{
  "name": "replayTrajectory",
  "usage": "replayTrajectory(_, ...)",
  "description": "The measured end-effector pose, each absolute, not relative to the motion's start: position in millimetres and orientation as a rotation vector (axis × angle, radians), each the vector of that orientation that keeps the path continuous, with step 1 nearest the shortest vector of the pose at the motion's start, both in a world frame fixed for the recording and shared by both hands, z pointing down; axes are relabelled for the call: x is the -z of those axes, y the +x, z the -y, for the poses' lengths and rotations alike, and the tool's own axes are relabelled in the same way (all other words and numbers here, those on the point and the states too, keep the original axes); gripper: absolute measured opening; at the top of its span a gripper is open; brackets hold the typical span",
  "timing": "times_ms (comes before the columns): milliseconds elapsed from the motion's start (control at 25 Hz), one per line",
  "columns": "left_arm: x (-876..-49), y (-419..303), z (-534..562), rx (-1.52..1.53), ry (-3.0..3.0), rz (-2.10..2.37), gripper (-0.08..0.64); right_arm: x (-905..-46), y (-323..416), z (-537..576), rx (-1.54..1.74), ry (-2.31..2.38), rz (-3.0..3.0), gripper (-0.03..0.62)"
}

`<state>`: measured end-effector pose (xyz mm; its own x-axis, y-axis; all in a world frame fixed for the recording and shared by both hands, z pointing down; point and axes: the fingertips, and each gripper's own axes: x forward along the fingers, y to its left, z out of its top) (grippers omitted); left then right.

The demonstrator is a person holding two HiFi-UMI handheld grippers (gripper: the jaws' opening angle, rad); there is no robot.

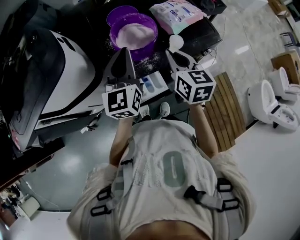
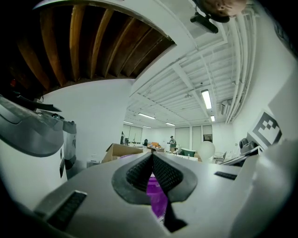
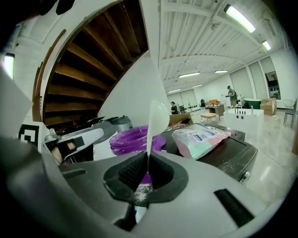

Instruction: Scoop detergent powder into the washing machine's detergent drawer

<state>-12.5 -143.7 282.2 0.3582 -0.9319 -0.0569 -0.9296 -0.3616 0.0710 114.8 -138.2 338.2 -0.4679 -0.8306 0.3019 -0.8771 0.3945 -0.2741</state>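
Note:
A purple tub (image 1: pixel 151 26) of white powder stands on the black washing machine top (image 1: pixel 206 35), its purple lid (image 1: pixel 121 14) behind it. The same tub (image 3: pixel 130 138) shows in the right gripper view. The detergent drawer (image 1: pixel 151 84) is pulled open below the tub, between the two grippers. My right gripper (image 1: pixel 174 54) (image 3: pixel 147 160) is shut on the handle of a white spoon (image 1: pixel 176 42) (image 3: pixel 157 118), whose bowl points up just right of the tub. My left gripper (image 1: pixel 125 50) (image 2: pixel 152 155) is shut on nothing, its tips at the tub's near side.
A pink and green detergent pouch (image 1: pixel 178 14) (image 3: pixel 200 138) lies on the machine top, right of the tub, with spilled powder around. A white appliance (image 1: pixel 65 75) stands at the left. A wooden slat mat (image 1: pixel 229 108) and white toilets (image 1: pixel 272 101) are on the right.

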Motion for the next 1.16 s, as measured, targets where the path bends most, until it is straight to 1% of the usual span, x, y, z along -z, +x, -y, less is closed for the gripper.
replayTrajectory(400,-280,-11,141,0.139,2.569,1.765,0.02,-334,113,139,-0.497,1.56,2.488,0.008)
replayTrajectory(1160,-272,-19,145,0.154,2.575,1.78,0.02,-330,112,142,-0.447,1.56,2.473,0.008)
